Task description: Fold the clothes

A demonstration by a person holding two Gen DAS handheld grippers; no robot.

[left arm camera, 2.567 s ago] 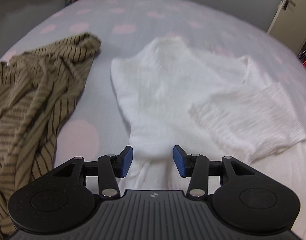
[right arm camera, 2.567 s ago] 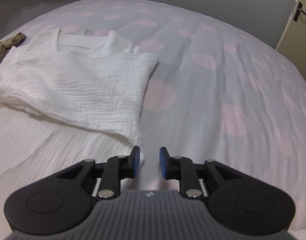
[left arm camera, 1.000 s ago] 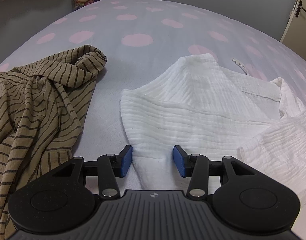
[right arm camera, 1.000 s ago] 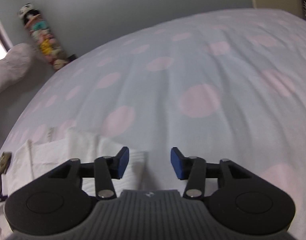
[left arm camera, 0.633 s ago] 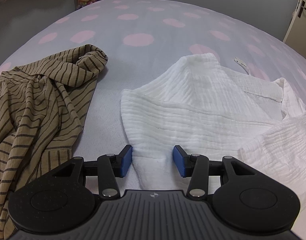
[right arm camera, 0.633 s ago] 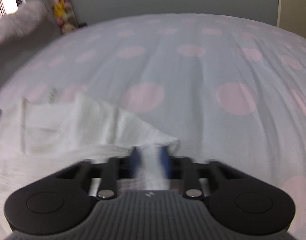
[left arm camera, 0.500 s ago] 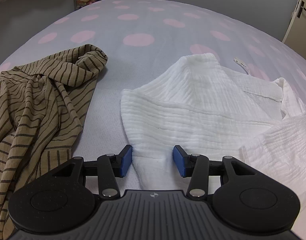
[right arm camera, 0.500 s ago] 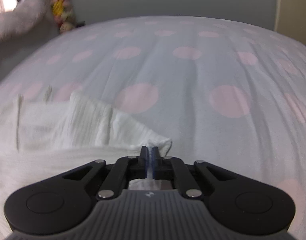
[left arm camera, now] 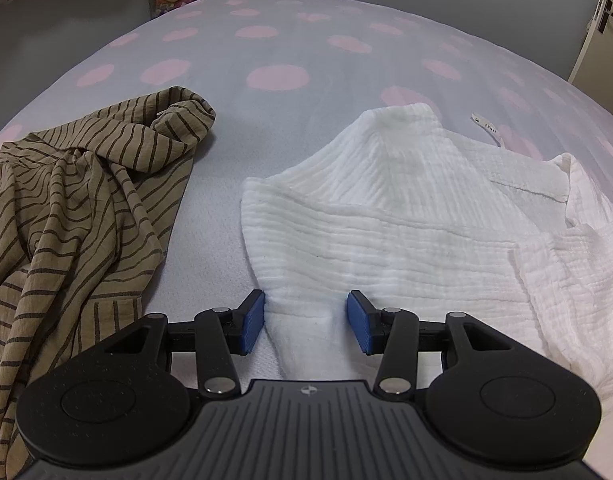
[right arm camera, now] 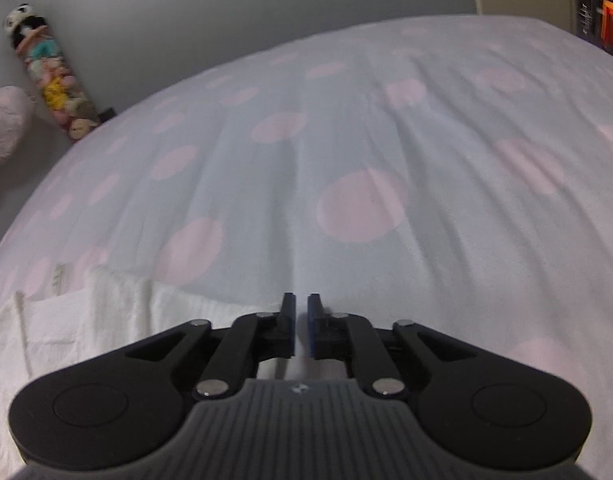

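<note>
A white crinkled garment point(left arm camera: 406, 216) lies partly folded on the bed. My left gripper point(left arm camera: 305, 322) is open, its blue pads either side of the garment's near left edge, low over it. In the right wrist view the same white garment point(right arm camera: 86, 320) shows at the lower left. My right gripper point(right arm camera: 301, 326) has its jaws almost together with a narrow gap; white cloth shows just below the pads, but whether they pinch it is hidden.
A brown striped garment point(left arm camera: 74, 208) lies crumpled on the left of the bed. The bedsheet point(right arm camera: 358, 200) is pale blue with pink dots. A tube of plush toys point(right arm camera: 50, 76) stands by the grey wall. A door point(left arm camera: 602, 20) is at the far right.
My right gripper closed from wide open at the garment's far right corner, then tilted up and moved right. My left gripper stayed open at the near left edge.
</note>
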